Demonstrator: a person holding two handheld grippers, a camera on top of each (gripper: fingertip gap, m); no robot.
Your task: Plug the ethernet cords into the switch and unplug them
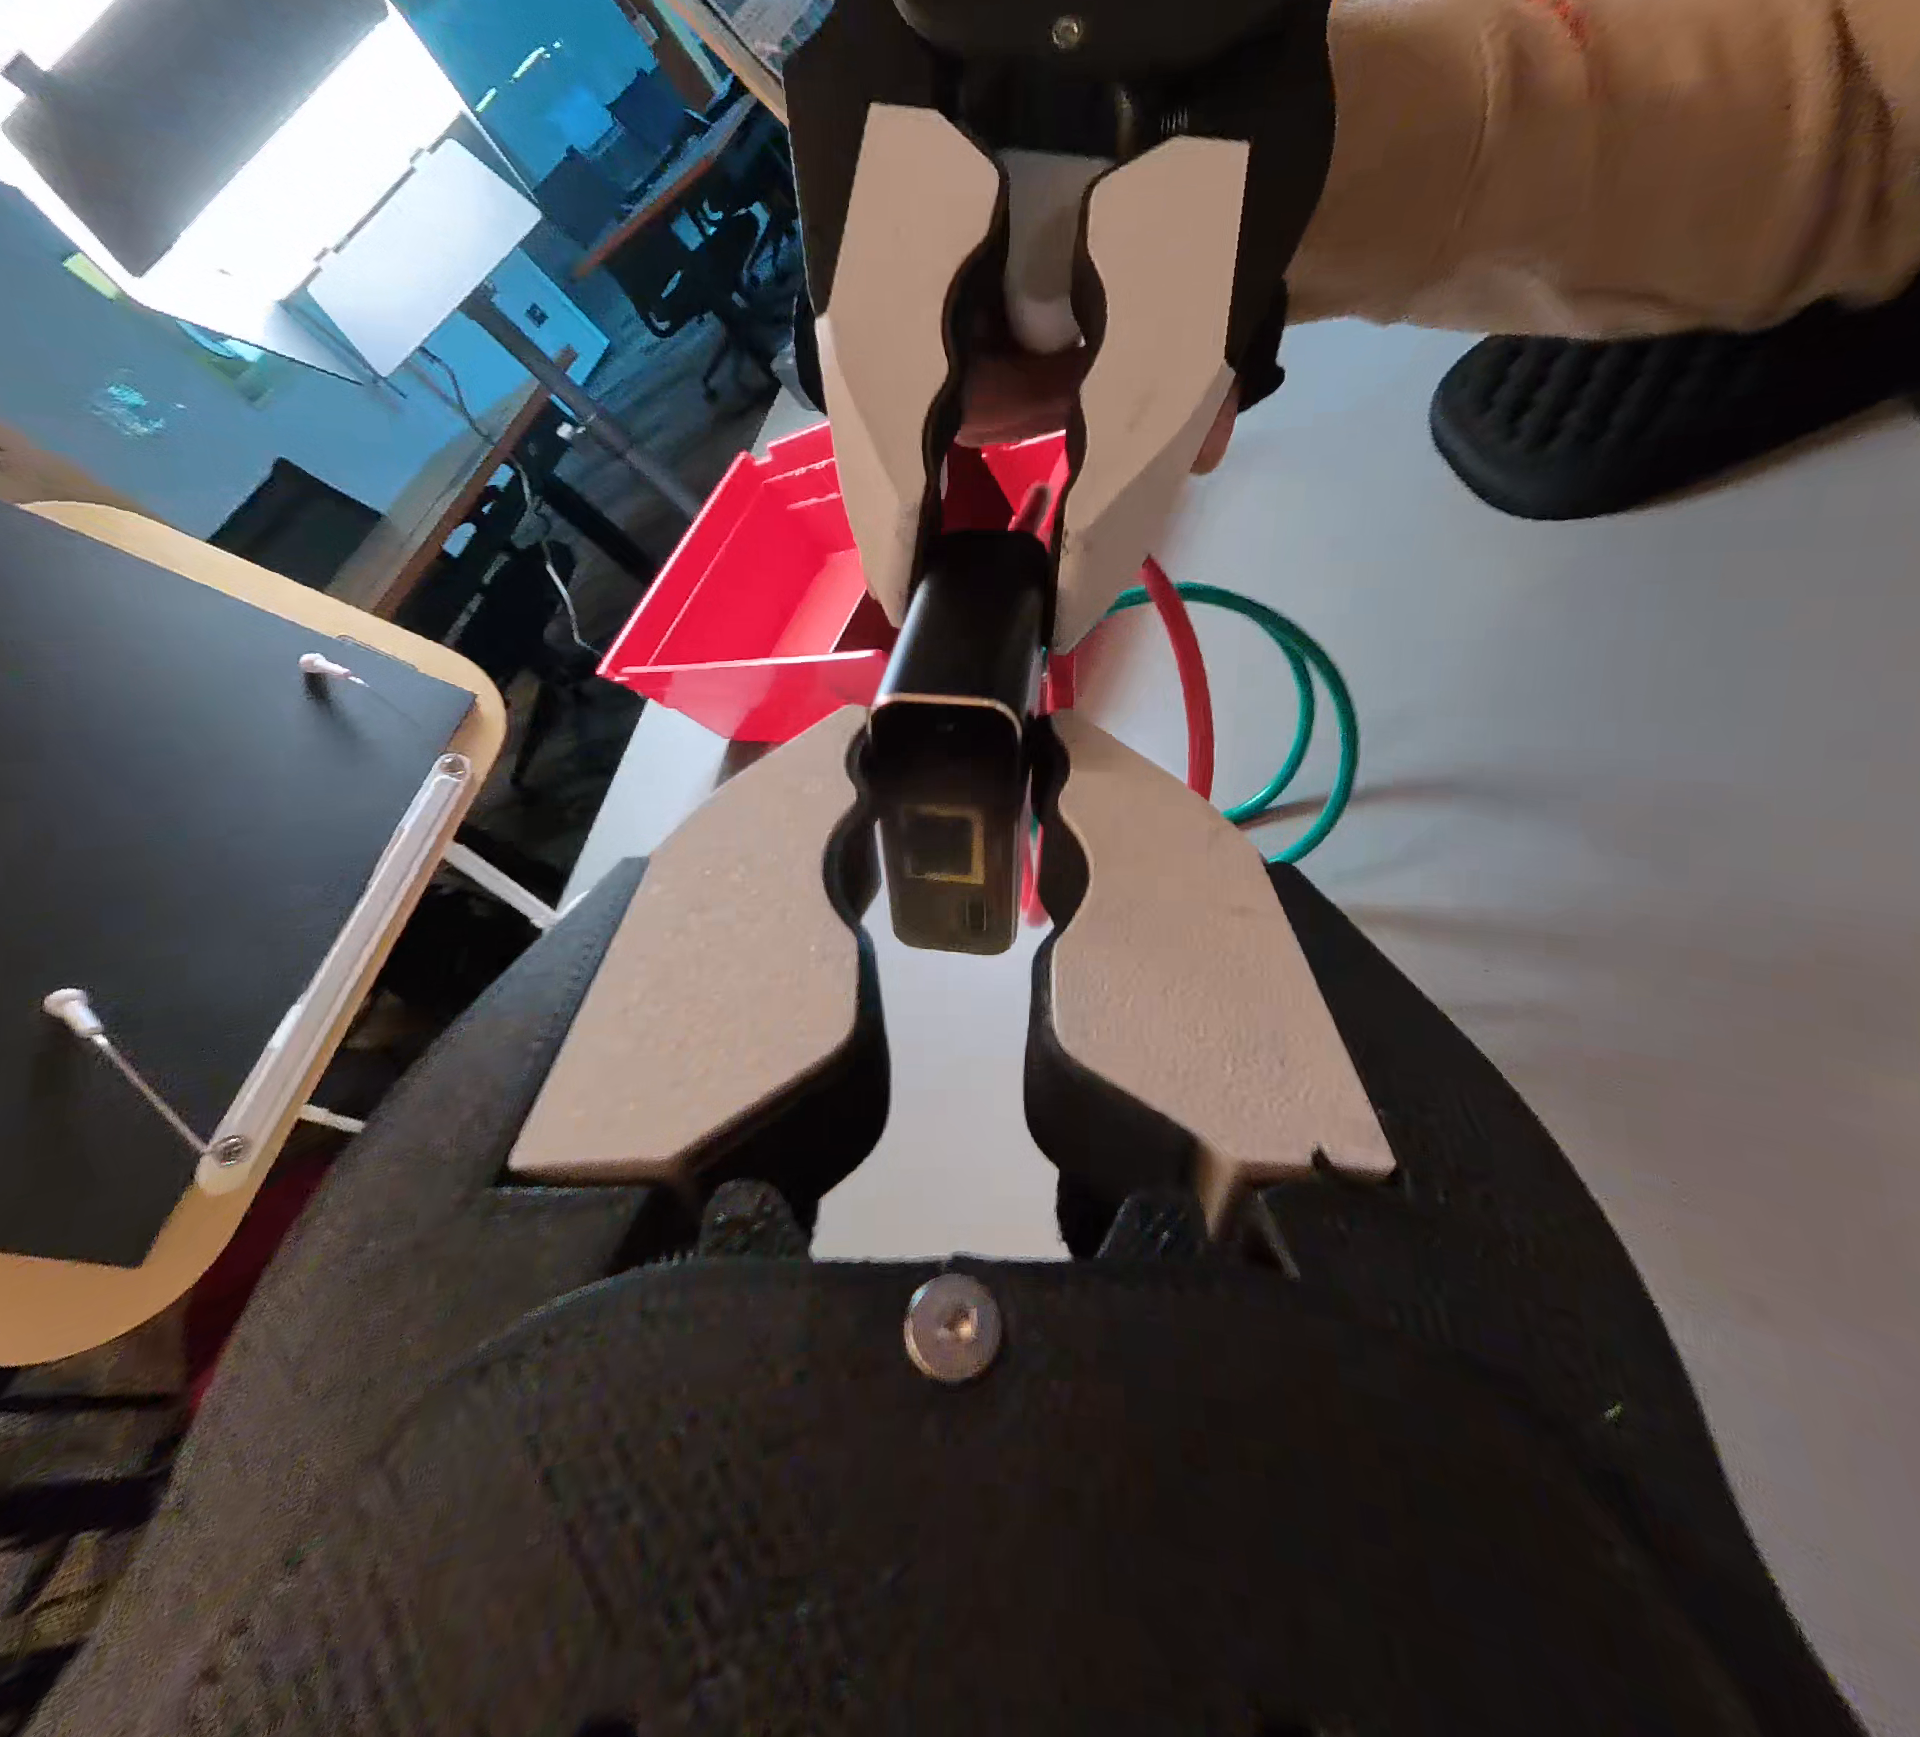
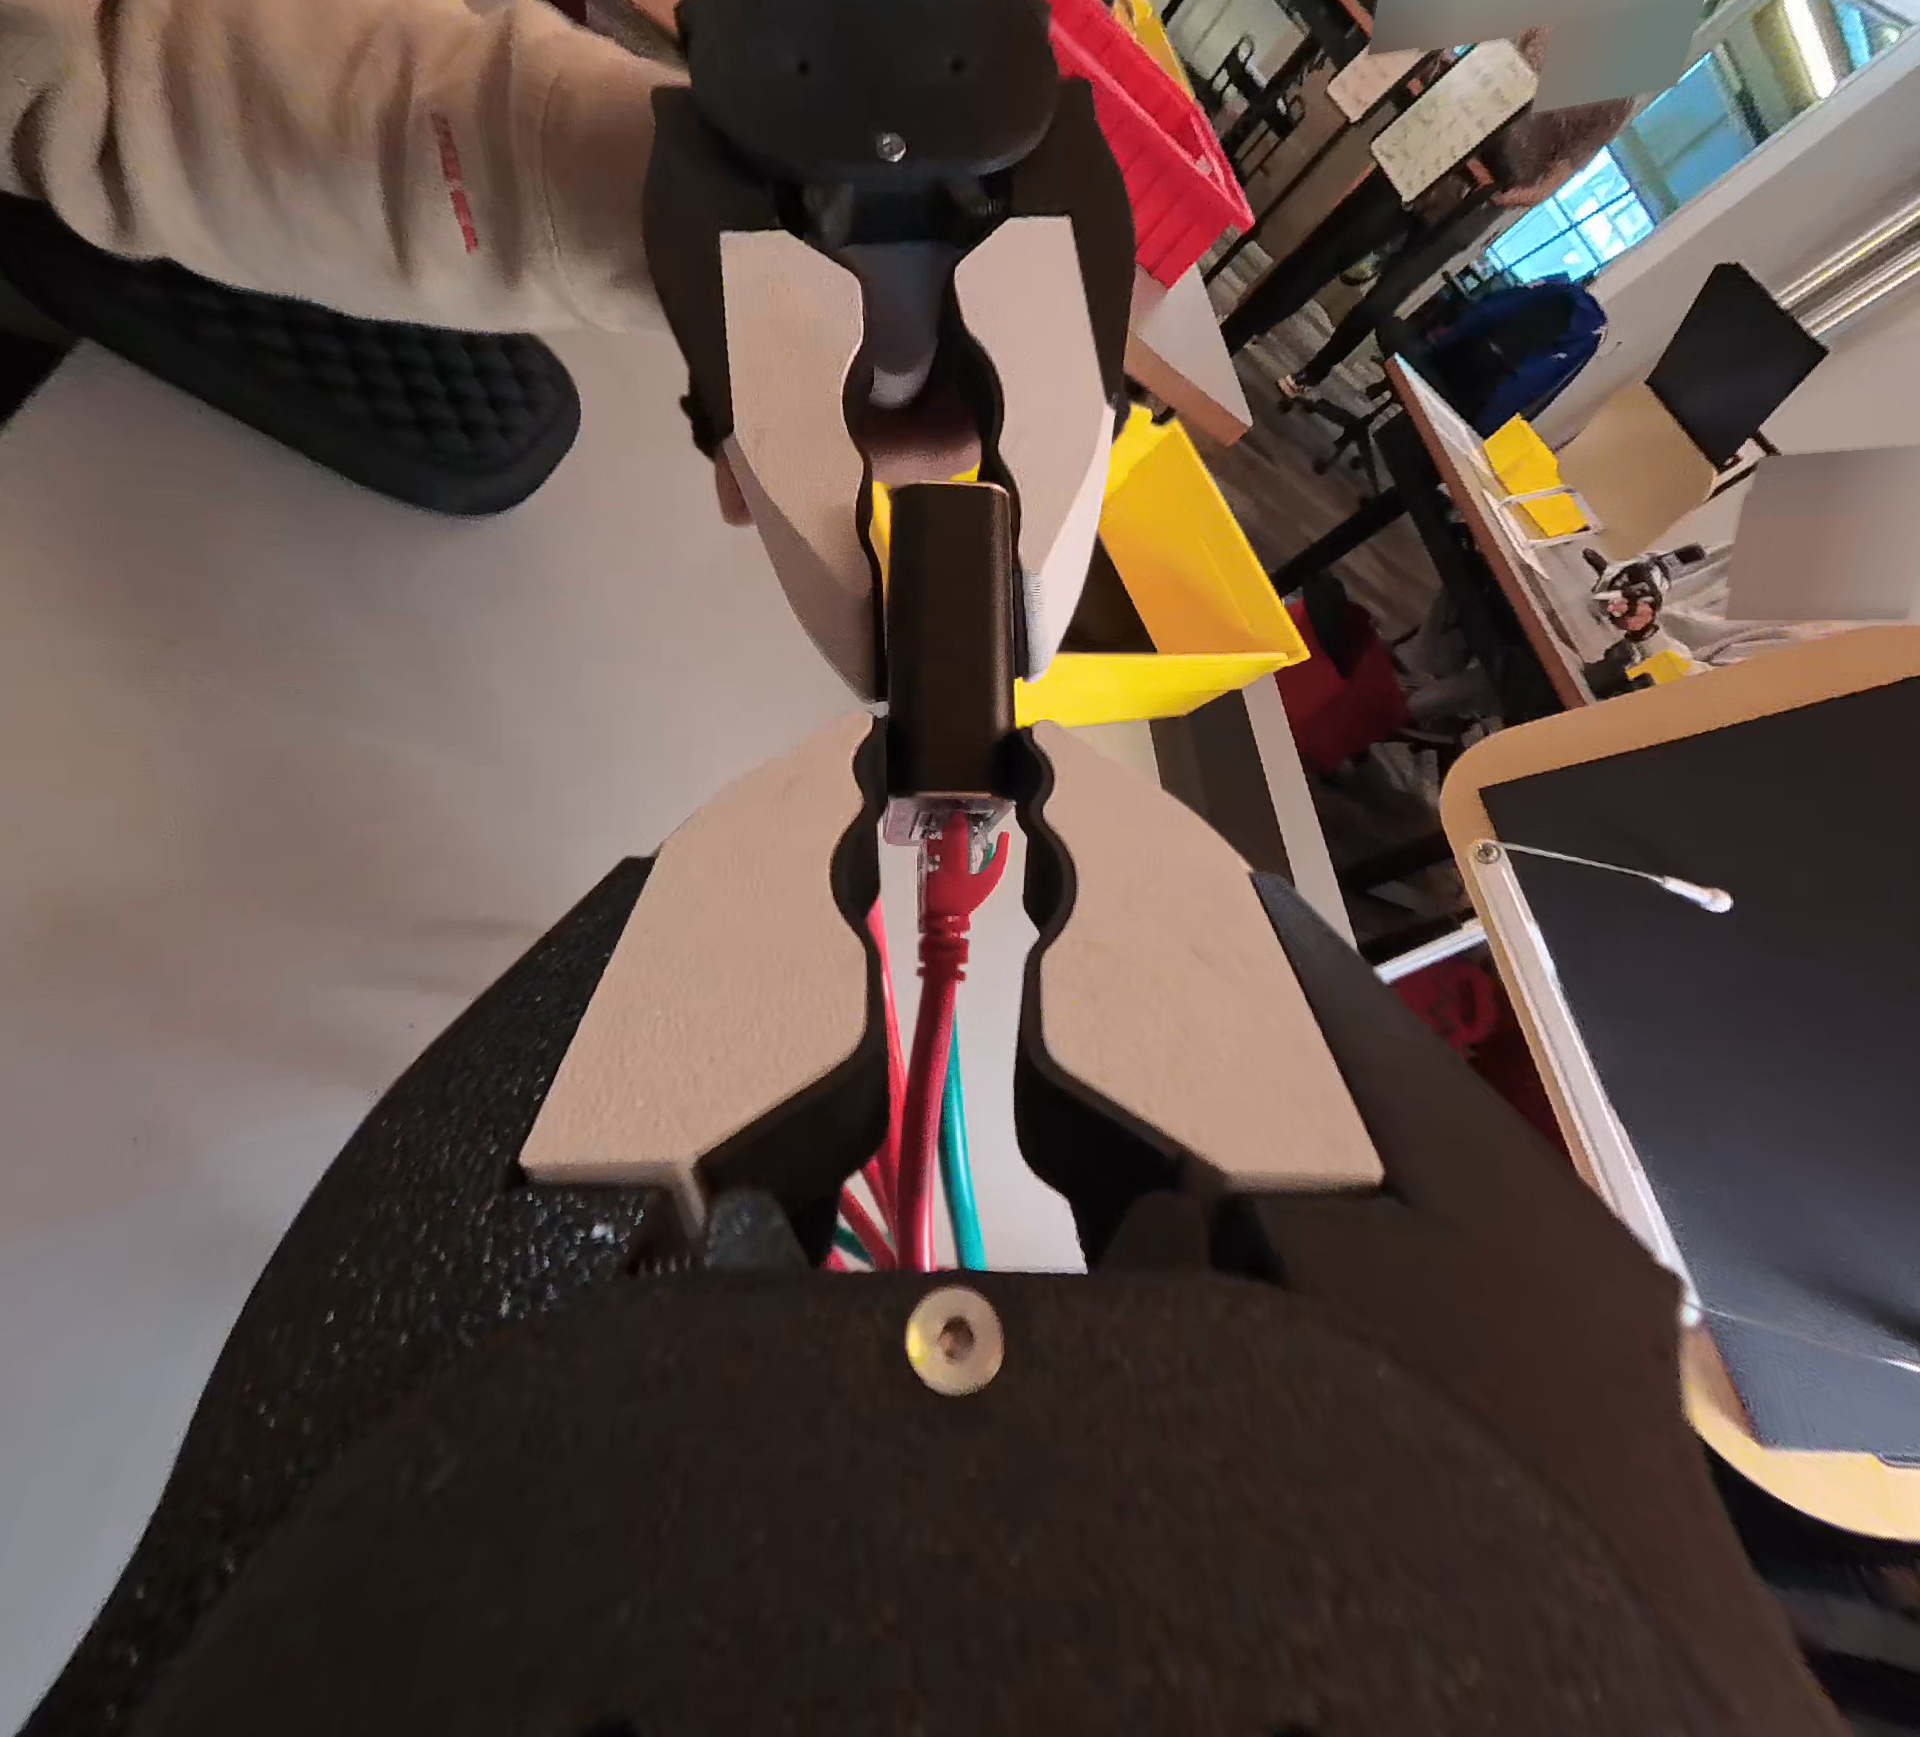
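Note:
A small black switch [image 1: 956,648] is held in the air between both grippers, above the white table [image 1: 1610,1012]. My left gripper [image 1: 951,731] is shut on its near end, where an empty port [image 1: 940,846] faces the camera. My right gripper [image 1: 977,617] faces it and is shut on the far end. In the right wrist view my right gripper [image 2: 951,742] clamps the switch [image 2: 945,627] by the end where a red ethernet plug [image 2: 945,866] sits in its port. The left gripper [image 2: 951,679] holds the other end. A green cord [image 2: 961,1168] runs beside the red one.
Red and green cord loops [image 1: 1288,731] lie on the table. A red bin [image 1: 748,607] stands at the table edge, a yellow bin [image 2: 1174,607] on the other side. A black-topped wooden board [image 1: 208,856] stands off the table. A beige sleeve [image 1: 1610,149] and a black padded rest [image 1: 1662,420] are behind. Both grippers' tips are close together, under 4 cm apart.

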